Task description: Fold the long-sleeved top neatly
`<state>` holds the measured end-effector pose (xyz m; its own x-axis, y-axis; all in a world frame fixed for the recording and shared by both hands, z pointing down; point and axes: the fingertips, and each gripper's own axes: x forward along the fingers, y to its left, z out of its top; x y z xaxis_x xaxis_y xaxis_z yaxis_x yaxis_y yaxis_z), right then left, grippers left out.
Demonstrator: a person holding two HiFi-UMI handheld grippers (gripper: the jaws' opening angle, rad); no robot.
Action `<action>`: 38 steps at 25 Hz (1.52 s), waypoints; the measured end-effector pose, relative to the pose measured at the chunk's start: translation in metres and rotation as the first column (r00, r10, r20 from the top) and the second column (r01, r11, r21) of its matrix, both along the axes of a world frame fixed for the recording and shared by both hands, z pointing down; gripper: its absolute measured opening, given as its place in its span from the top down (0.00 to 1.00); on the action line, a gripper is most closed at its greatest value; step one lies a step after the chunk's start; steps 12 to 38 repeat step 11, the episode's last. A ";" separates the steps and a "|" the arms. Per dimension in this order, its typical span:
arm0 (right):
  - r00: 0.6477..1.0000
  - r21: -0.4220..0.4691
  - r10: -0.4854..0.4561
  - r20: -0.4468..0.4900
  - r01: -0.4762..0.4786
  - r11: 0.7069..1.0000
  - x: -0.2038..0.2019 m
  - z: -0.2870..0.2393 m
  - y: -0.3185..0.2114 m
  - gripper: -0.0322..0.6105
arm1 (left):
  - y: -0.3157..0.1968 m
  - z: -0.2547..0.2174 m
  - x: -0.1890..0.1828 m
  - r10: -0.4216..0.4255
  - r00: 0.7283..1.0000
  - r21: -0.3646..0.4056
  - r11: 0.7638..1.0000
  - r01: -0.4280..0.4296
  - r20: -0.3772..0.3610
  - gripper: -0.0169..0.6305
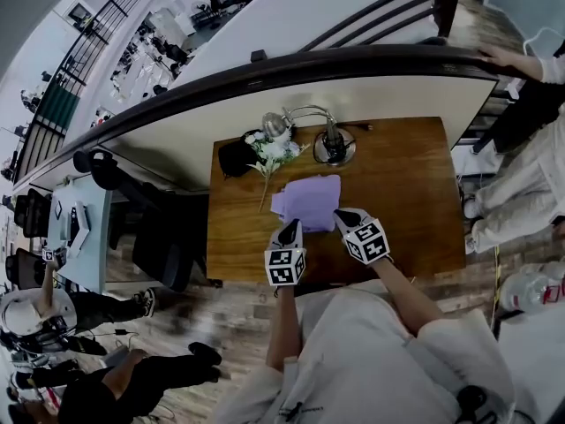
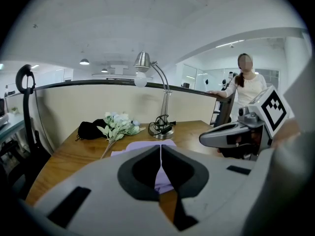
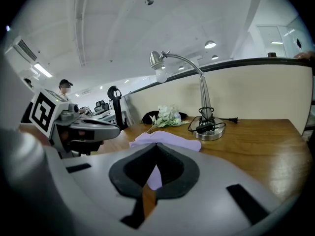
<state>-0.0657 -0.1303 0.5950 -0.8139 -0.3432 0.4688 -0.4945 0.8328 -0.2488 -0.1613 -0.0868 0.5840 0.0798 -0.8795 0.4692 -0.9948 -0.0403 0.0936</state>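
The lavender long-sleeved top (image 1: 308, 201) lies folded into a small, slightly rumpled rectangle in the middle of the wooden table (image 1: 406, 201). My left gripper (image 1: 291, 229) is at the top's near left corner and my right gripper (image 1: 341, 215) at its near right corner. In the left gripper view the jaws (image 2: 161, 147) are shut tip to tip, with the lavender top (image 2: 162, 178) showing through the gap behind them. The right gripper view shows its jaws (image 3: 156, 146) shut the same way over the top (image 3: 167, 139). I see no cloth pinched in either.
A chrome desk lamp (image 1: 331, 140) with a coiled cord stands behind the top. Pale artificial flowers (image 1: 274, 153) and a black pouch (image 1: 235, 157) lie at the back left. A curved railing wall (image 1: 353, 69) runs behind the table. A person (image 1: 530, 148) stands at the right.
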 end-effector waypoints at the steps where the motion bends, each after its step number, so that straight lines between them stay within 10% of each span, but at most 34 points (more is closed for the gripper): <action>1: 1.000 0.002 0.000 0.000 0.000 1.000 0.000 0.000 0.000 0.95 | 0.000 0.000 0.000 -0.001 1.000 0.002 1.000 0.001 -0.001 0.94; 38: 1.000 0.022 -0.006 -0.013 0.006 1.000 0.004 -0.003 -0.003 0.95 | -0.003 -0.003 0.001 -0.002 1.000 0.015 1.000 0.003 -0.003 0.94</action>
